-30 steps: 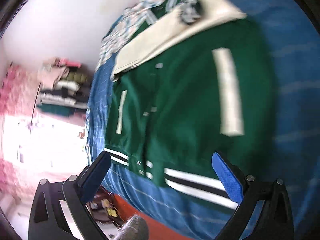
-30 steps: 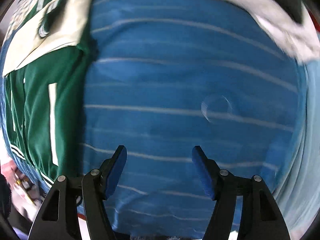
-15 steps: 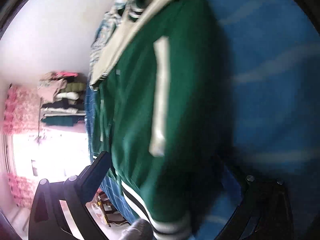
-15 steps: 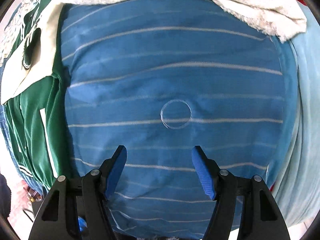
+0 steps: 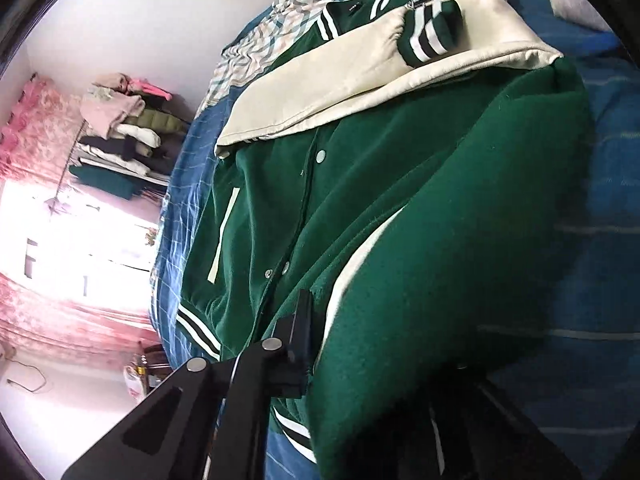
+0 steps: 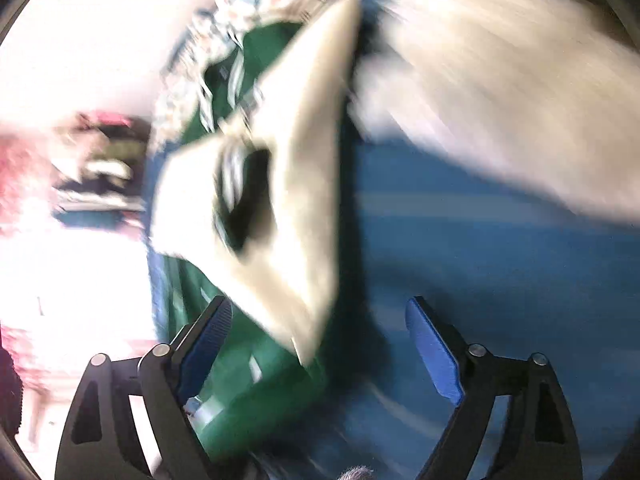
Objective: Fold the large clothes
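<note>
The left gripper (image 5: 316, 344) has just clenched the jacket (image 5: 400, 208) hem (near bed (image 5: 600, 240) edge); the right gripper (image 6: 320, 344) has just spread, released.

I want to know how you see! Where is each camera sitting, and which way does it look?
Left wrist view: sits on the left gripper, looking down along its fingers at the green jacket on the blue bedspread; the jaws have just closed on the jacket's lower edge.
Right wrist view: sits on the right gripper, looking down at the jacket's cream sleeve, blurred; both blue pads show, jaws just opened wider, not pressing on anything.
Both views share the jacket, the bedspread and the clothes rack.
</note>
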`<state>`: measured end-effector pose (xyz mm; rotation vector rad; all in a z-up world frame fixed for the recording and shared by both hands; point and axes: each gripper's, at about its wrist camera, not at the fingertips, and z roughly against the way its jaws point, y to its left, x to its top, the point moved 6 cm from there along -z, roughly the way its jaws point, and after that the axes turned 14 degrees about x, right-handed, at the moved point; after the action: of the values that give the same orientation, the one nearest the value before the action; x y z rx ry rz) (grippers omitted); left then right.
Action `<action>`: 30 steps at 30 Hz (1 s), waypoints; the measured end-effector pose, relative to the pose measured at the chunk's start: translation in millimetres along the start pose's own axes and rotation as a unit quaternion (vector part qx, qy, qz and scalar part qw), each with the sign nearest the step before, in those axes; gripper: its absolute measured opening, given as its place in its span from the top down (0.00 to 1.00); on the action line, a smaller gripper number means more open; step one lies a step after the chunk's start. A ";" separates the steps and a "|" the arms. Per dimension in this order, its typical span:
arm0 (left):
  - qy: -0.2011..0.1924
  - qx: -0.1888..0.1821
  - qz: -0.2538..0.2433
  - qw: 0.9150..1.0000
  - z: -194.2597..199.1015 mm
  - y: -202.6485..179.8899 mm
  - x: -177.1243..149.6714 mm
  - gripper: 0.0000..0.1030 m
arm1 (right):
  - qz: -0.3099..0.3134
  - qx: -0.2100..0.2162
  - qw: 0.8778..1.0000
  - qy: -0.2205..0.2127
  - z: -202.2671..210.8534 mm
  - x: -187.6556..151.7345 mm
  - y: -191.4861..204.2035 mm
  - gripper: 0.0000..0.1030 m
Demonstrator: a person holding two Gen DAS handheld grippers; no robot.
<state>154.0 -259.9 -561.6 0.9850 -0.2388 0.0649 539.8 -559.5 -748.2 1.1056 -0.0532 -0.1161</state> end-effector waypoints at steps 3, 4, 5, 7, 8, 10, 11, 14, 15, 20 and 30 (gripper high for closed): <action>-0.004 -0.011 0.000 1.000 3.4 2.8 0.0 0.90 | -0.041 0.039 0.998 -0.003 -28.5 28.7 2.3 0.11; -0.004 -0.015 -0.001 1.000 5.5 2.0 -0.5 0.90 | -0.053 0.048 0.997 0.004 -38.9 34.3 5.6 0.11; -0.004 -0.023 0.000 1.000 4.2 3.7 -0.8 0.90 | -0.065 0.056 0.996 0.013 -49.1 36.3 8.6 0.11; -0.004 -0.036 0.003 0.999 1.2 8.5 0.7 0.90 | -0.080 0.031 0.996 0.030 -79.7 34.6 14.7 0.12; -0.003 -0.043 0.005 0.999 -0.9 10.7 2.6 0.90 | -0.073 -0.003 0.996 0.041 -92.7 34.8 17.6 0.28; 0.002 -0.061 0.015 0.998 -5.4 19.0 4.7 0.90 | -0.072 -0.055 0.994 0.057 -100.9 31.6 22.2 0.68; 0.002 -0.072 0.021 0.997 -9.5 26.0 7.0 0.91 | -0.073 -0.064 0.994 0.050 -100.6 33.8 29.0 0.74; 0.013 -0.109 0.046 0.993 -17.4 48.5 9.4 0.91 | -0.060 -0.073 0.995 0.032 -89.8 37.2 70.8 0.83; 0.016 -0.127 0.058 0.990 -21.9 62.4 11.2 0.92 | -0.057 -0.073 0.995 0.026 -85.8 37.0 88.4 0.83; 0.038 -0.199 0.112 0.973 -53.4 131.0 14.5 0.91 | -0.013 -0.100 0.995 0.021 -101.9 39.1 202.3 0.84; 0.154 -0.281 0.229 0.919 -214.9 220.0 -9.7 0.86 | 0.068 -0.256 0.957 0.119 -295.2 28.6 316.8 0.83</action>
<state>145.5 41.0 -497.7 0.3195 -0.1776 0.5476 619.1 -160.3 -597.7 0.5889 0.1126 0.1229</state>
